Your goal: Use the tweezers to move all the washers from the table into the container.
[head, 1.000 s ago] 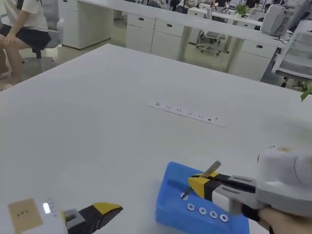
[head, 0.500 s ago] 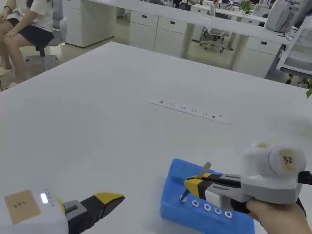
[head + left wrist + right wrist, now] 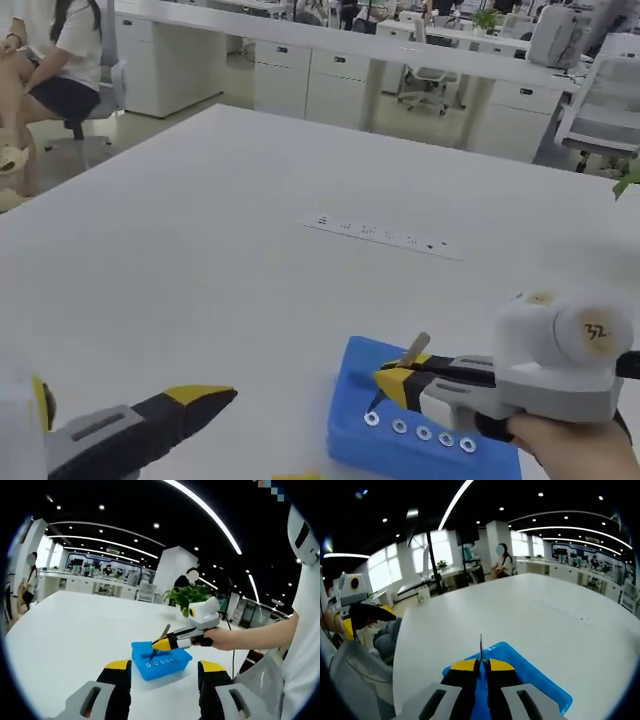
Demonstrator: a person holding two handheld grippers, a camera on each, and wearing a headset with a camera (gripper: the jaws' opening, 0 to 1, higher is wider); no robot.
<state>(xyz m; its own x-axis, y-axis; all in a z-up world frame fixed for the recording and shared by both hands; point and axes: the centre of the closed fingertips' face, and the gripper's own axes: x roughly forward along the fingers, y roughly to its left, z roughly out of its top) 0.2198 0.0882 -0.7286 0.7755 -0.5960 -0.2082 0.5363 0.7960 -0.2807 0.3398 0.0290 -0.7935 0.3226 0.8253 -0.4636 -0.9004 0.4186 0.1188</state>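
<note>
Right gripper (image 3: pixel 481 664) fingers (image 3: pixel 465 666) clamp tweezers (image 3: pixel 413 351), seemingly in container (image 3: pixel 350 440); left gripper (image 3: pixel 165 666) agape.

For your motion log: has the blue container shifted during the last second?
No. The blue container sits where it was, same offset from the socket strip.

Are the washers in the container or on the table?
In the container: a row of washers lies on its blue floor.

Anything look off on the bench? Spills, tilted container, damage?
Nothing stands out. The blue container sits flat on the table, the washers lie in a neat row inside it, and the right hand-held gripper holds the tweezers over them.
</note>
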